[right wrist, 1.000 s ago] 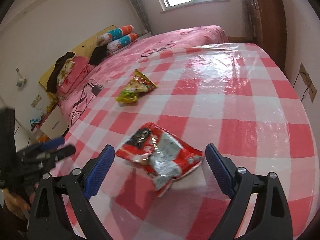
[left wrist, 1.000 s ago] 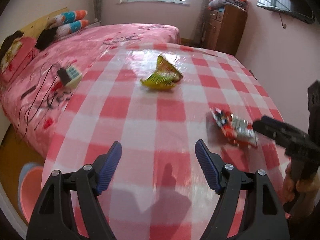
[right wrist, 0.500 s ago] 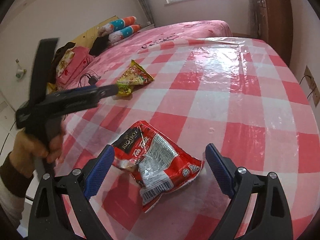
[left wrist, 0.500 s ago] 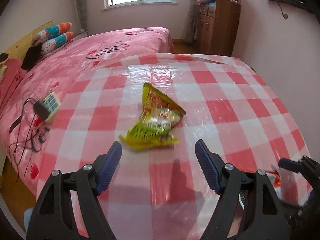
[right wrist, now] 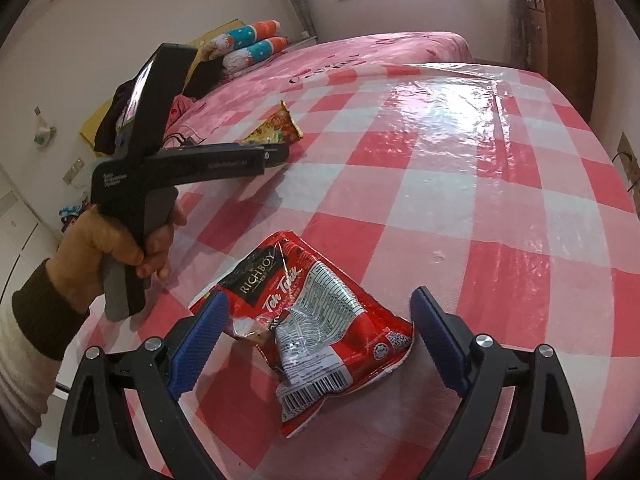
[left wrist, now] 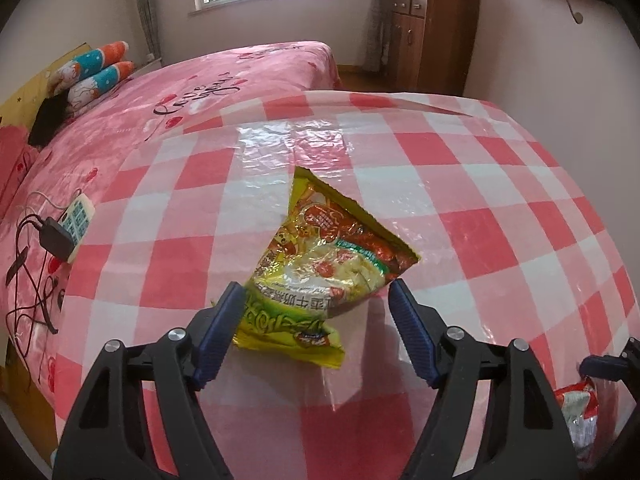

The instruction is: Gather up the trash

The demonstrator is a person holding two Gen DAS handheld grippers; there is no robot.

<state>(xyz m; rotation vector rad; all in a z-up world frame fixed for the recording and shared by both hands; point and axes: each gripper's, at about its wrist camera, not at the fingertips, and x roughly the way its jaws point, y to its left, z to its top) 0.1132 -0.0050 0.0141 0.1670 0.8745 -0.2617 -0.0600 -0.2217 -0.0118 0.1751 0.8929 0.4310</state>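
Note:
A crumpled yellow snack wrapper (left wrist: 324, 264) lies on the red-and-white checked table (left wrist: 460, 184). My left gripper (left wrist: 314, 320) is open, its blue fingers on either side of the wrapper's near end. A red Teh Tarik wrapper (right wrist: 316, 320) lies near the table's front edge, also showing in the left wrist view (left wrist: 576, 404). My right gripper (right wrist: 318, 340) is open with its fingers straddling the red wrapper. In the right wrist view the left gripper (right wrist: 276, 156) reaches toward the yellow wrapper (right wrist: 276, 128).
A pink bed (left wrist: 200, 92) adjoins the table's far left side, with a power strip and cables (left wrist: 68, 228) near its edge and pillows (left wrist: 92, 72) at its head. A wooden cabinet (left wrist: 432, 28) stands by the back wall.
My left gripper moved forward until its open fingers flank the yellow wrapper. My right gripper edged closer over the red wrapper. Both stayed open.

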